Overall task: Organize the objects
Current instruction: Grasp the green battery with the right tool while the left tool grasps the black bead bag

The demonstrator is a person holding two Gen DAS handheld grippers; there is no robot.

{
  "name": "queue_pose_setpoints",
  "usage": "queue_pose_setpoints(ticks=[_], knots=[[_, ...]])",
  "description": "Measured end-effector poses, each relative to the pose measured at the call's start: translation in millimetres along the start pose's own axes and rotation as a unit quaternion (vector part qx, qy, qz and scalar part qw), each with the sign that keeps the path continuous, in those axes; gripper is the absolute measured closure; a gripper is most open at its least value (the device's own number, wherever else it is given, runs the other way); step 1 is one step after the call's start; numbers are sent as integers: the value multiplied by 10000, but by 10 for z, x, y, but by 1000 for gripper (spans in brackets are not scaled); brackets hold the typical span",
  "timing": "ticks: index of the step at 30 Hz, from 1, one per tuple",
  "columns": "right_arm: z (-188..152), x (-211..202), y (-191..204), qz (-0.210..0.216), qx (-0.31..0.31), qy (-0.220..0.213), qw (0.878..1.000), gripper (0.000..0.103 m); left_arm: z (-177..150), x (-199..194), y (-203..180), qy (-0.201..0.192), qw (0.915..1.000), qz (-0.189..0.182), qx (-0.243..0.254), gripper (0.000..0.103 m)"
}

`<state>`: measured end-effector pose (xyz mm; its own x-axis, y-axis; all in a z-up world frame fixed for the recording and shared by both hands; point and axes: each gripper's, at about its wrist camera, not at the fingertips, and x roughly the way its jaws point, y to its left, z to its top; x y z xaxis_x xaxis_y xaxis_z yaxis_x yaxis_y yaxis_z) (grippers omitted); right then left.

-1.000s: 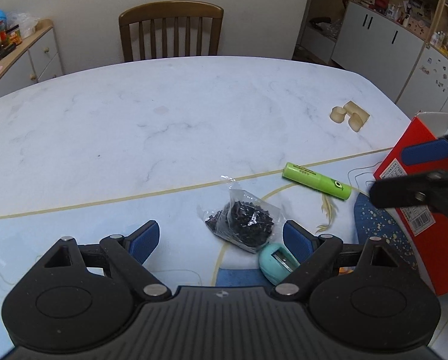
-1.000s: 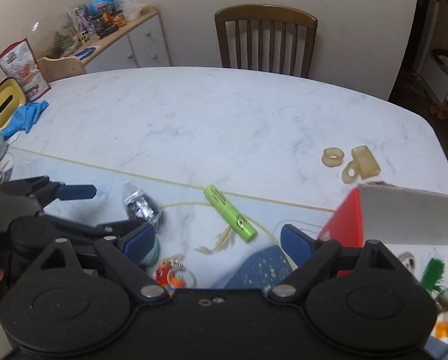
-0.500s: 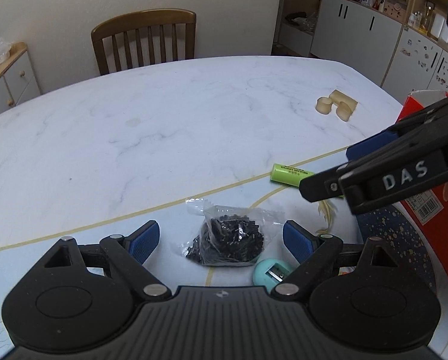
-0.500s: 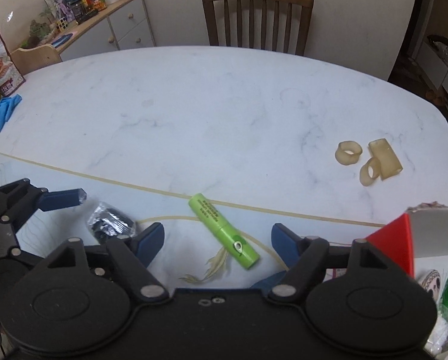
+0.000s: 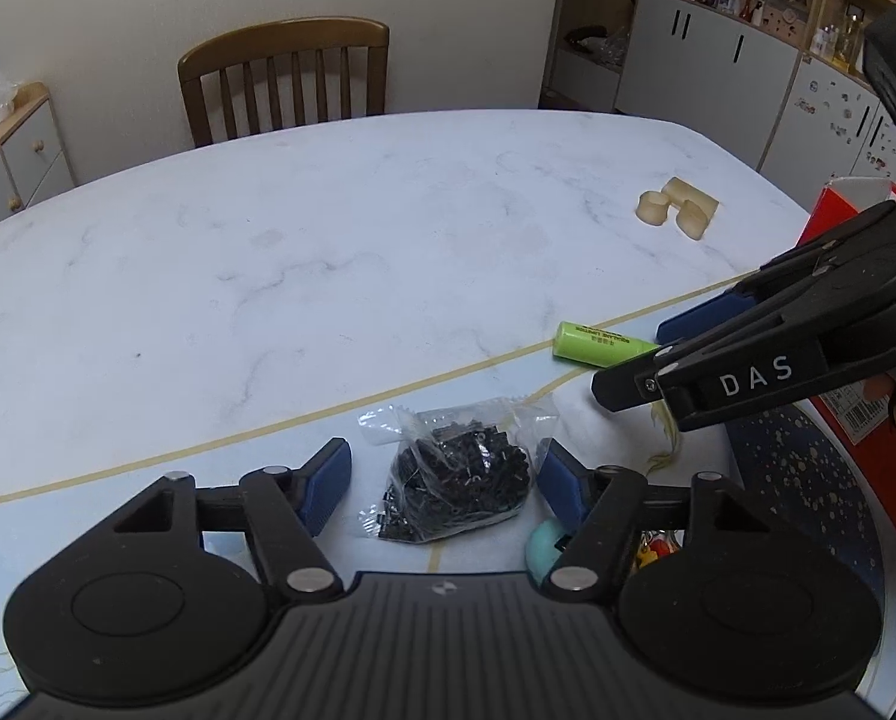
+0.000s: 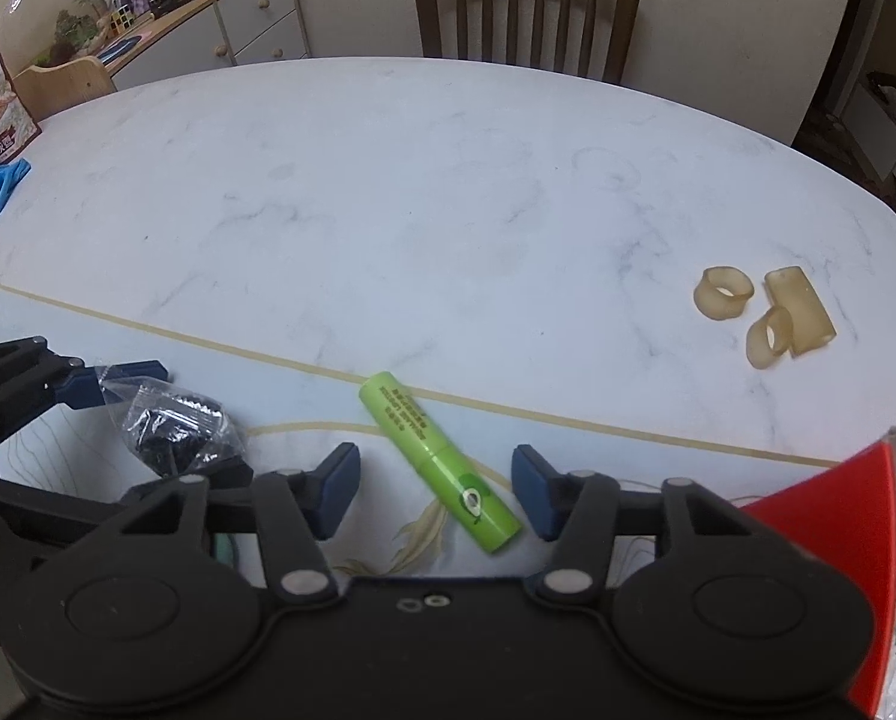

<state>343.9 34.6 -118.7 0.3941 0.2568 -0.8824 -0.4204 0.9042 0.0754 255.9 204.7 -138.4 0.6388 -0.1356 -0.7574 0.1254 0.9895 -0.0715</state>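
Observation:
A clear bag of small black parts (image 5: pixel 457 489) lies on the table between the open fingers of my left gripper (image 5: pixel 444 489); it also shows in the right wrist view (image 6: pixel 174 429). A green tube (image 6: pixel 438 462) lies between the open fingers of my right gripper (image 6: pixel 435 489), its far end sticking out ahead. In the left wrist view the tube (image 5: pixel 601 345) is partly hidden by the right gripper (image 5: pixel 646 360). Neither gripper touches its object.
A red open box (image 5: pixel 856 324) stands at the right table edge. Three beige rubber pieces (image 6: pixel 763 315) lie at the far right. A teal round object (image 5: pixel 544 546) and a small colourful toy (image 5: pixel 658 546) sit by my left gripper. A wooden chair (image 6: pixel 529 6) stands behind the table.
Both grippers moved forward and down. The bag now sits between my left fingers and the green tube between my right fingers. Both stayed open.

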Motion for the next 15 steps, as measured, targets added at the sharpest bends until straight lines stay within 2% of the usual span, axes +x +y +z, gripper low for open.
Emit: queue_pose_setpoints(ticks=[1,2,4,8,11,13,15], knots=[[-1,5,10,30,-5,-1,10000,54,-4,-5,13,-8,10000,-23,-31,37],[0,10,25,40,-36,-6,10000,55,-3,-6,26,-11,10000,-62,-69,45],[3,26,54,24,-110,-13,9999,59,2,-5,44,7,9999,-107,-129,50],[9,44,76,17,-180,-58,9998,65,12,-14,68,-33,9997,-149,-208,52],[-14,35,80,-5,-194,-95,9998,74,28,-8,98,20,9994,-198,-292,56],[-29,32,86,-8,-202,-119,9997,84,38,-2,124,76,9990,-260,-365,57],[-51,1,91,25,-194,-152,9997,87,55,-9,146,103,9987,-302,-408,58]])
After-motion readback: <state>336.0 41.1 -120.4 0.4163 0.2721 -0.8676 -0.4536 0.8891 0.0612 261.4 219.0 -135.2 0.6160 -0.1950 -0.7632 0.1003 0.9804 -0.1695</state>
